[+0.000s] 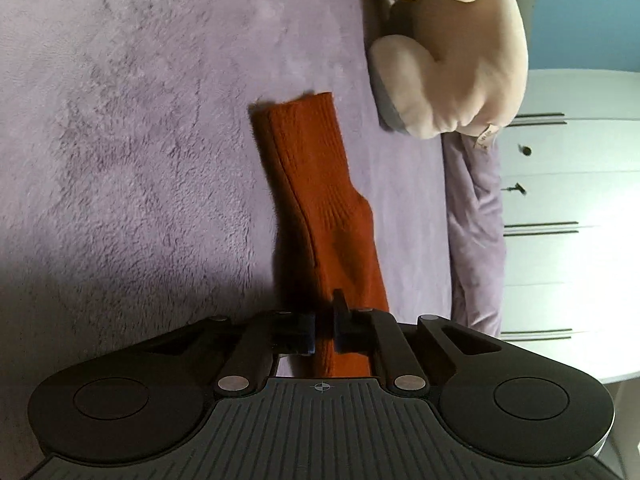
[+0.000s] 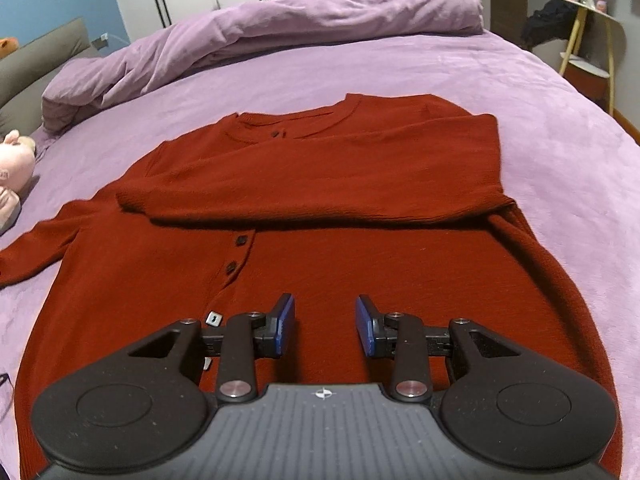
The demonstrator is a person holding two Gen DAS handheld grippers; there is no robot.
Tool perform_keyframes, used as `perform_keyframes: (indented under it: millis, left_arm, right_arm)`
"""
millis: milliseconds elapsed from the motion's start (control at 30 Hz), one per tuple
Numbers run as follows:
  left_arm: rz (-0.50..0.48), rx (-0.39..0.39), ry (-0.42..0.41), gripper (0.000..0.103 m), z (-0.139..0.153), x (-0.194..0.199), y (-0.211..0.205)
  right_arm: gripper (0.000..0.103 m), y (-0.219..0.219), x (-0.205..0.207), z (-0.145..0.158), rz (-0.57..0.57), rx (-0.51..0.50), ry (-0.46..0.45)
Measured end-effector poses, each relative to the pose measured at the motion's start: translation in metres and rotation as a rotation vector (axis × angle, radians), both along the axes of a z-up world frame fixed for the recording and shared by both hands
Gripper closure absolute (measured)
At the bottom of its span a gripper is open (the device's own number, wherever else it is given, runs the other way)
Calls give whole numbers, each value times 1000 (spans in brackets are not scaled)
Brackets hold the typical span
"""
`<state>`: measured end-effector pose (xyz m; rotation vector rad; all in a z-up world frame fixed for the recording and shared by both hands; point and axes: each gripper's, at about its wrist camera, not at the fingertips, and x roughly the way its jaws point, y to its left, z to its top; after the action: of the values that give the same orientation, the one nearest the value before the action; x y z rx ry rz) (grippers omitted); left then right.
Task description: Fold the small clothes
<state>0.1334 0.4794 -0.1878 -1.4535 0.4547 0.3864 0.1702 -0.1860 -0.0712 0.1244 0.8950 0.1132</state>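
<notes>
- Left hand-held gripper [image 1: 324, 330] is pinched tight on the sleeve [image 1: 320, 200] of the rust-red cardigan; the knit runs between its pads and stretches away over the purple bed [image 1: 140, 140] to the cuff end.
- Right of that sleeve in the left wrist view lies a cream plush toy [image 1: 460, 60], apart from the sleeve, with a small sewn tag [image 1: 486, 138] at its lower edge; the writing on it is too blurred to read.
- Further right stands a white wardrobe [image 1: 568, 200] with dark knobs and dark lines.
- Right hand-held gripper [image 2: 325, 330] hovers over the cardigan's lower front with its blue pads spread and nothing between them.
- In the right wrist view a pink plush [image 2: 14, 164] sits at the far left edge of the bed.
- Cardigan [image 2: 320, 248] lies flat, front up, in the middle of the bed; one sleeve extends to the left, the other is folded across the chest.
- Dark buttons [image 2: 241, 239] run down its front placket; a small white tag [image 2: 214, 319] shows just beside the left finger, its marking unreadable.
- A rolled purple duvet [image 2: 280, 28] lies along the far side of the bed.
- At far right stands a yellow-legged shelf [image 2: 588, 40] with small items too dim to make out.
</notes>
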Motion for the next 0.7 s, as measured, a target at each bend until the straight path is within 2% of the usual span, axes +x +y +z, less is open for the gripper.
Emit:
perform_keyframes:
  millis: [133, 233, 333, 467, 533, 633, 700]
  left_arm:
    - [-52, 166, 48, 95, 26, 10, -15]
    - [-134, 329, 26, 95, 65, 24, -37]
    - [-264, 505, -27, 95, 116, 46, -82]
    - [-511, 722, -156, 95, 180, 80, -186]
    - [-648, 831, -208, 95, 195, 94, -250]
    - [-860, 932, -236, 90, 188, 112, -345]
    - [-985, 931, -199, 81, 164, 121, -393]
  right_arm:
    - [70, -1, -1, 3, -3, 10, -9]
    - [70, -4, -2, 7, -9, 25, -27]
    - [70, -8, -5, 12, -18, 45, -51]
    - [70, -17, -7, 19, -47, 87, -87]
    - [70, -23, -9, 20, -64, 119, -99]
    - [70, -32, -9, 20, -83, 156, -99]
    - [70, -37, -8, 21, -90, 169, -98]
